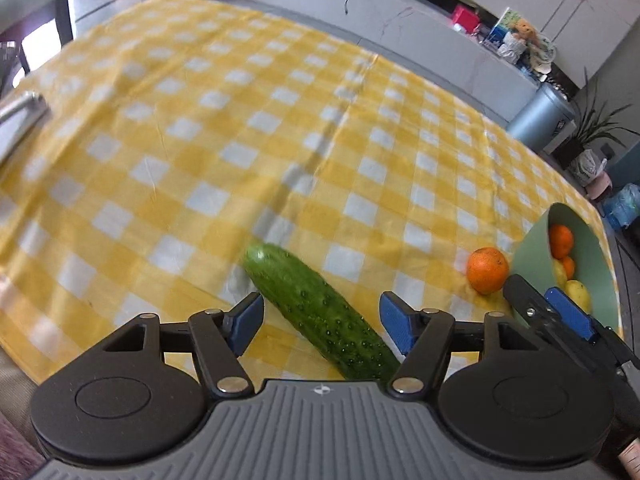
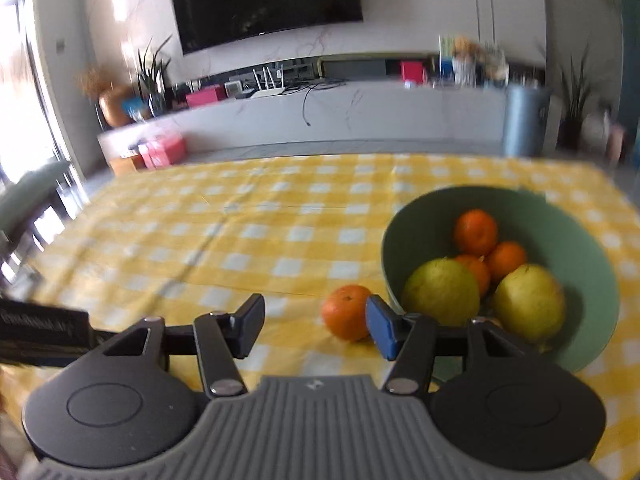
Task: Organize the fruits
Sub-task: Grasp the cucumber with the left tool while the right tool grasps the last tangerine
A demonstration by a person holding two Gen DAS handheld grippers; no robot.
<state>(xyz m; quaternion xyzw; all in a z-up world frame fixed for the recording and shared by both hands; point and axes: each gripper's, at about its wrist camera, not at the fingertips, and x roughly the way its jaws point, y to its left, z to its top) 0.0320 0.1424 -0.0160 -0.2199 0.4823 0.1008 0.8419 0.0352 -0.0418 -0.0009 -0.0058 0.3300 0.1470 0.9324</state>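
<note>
I'm mid-pickup: left hand-held gripper (image 1: 321, 322) spread apart astride the cucumber (image 1: 320, 316) on the table (image 1: 160, 140), right hand-held gripper (image 2: 316, 326) also apart with the loose orange (image 2: 346, 317) beside the green bowl (image 2: 592, 280); next, I'd say, close and bowl each.

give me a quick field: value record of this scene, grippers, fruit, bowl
left hand-held gripper: open, jaws either side of the cucumber
right hand-held gripper: open, empty, near the loose orange
bowl: green, holds three oranges and two yellow-green fruits
loose orange: on the cloth, just outside the bowl
surface: yellow checked tablecloth
left to sort: cucumber, loose orange
</note>
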